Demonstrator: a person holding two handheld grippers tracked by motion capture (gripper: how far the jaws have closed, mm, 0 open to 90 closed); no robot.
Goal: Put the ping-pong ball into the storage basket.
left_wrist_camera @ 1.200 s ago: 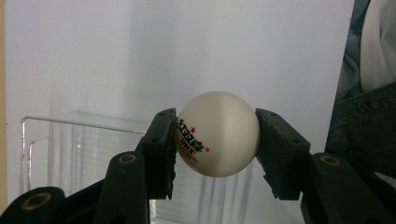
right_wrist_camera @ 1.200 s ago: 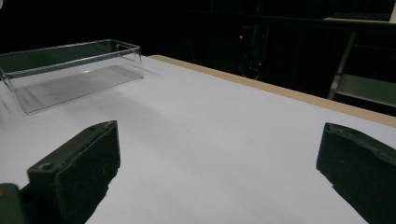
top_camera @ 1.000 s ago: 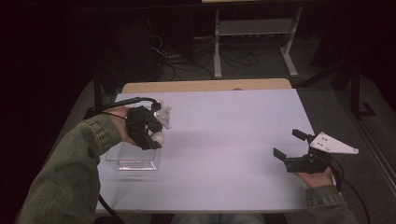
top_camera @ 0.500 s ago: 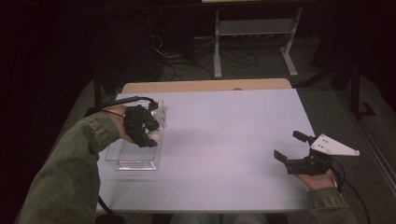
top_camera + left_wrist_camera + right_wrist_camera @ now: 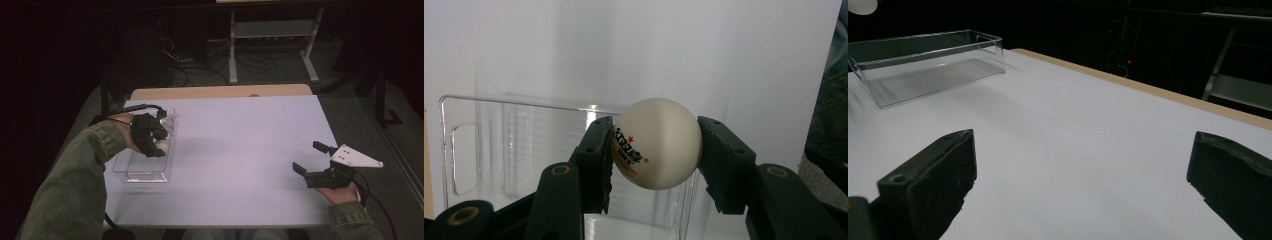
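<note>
A white ping-pong ball (image 5: 656,142) with red and black print is clamped between the jaws of my left gripper (image 5: 654,150). In the high view that left gripper (image 5: 156,140) hovers over the far end of a clear plastic bin (image 5: 142,167) at the table's left side, with the ball (image 5: 163,145) in it. Through the left gripper view the bin (image 5: 474,145) lies below and behind the ball, with nothing in the part I can see. My right gripper (image 5: 307,157) rests low at the table's right front, jaws wide apart and empty (image 5: 1083,175).
The white table (image 5: 240,150) has a wooden strip along its far edge. From the right gripper view the bin (image 5: 923,65) stands far off at the upper left. Dark floor, cables and a metal stand (image 5: 272,35) lie beyond the table.
My left gripper with the ball has shifted very slightly over the bin. The right gripper has stayed where it was.
</note>
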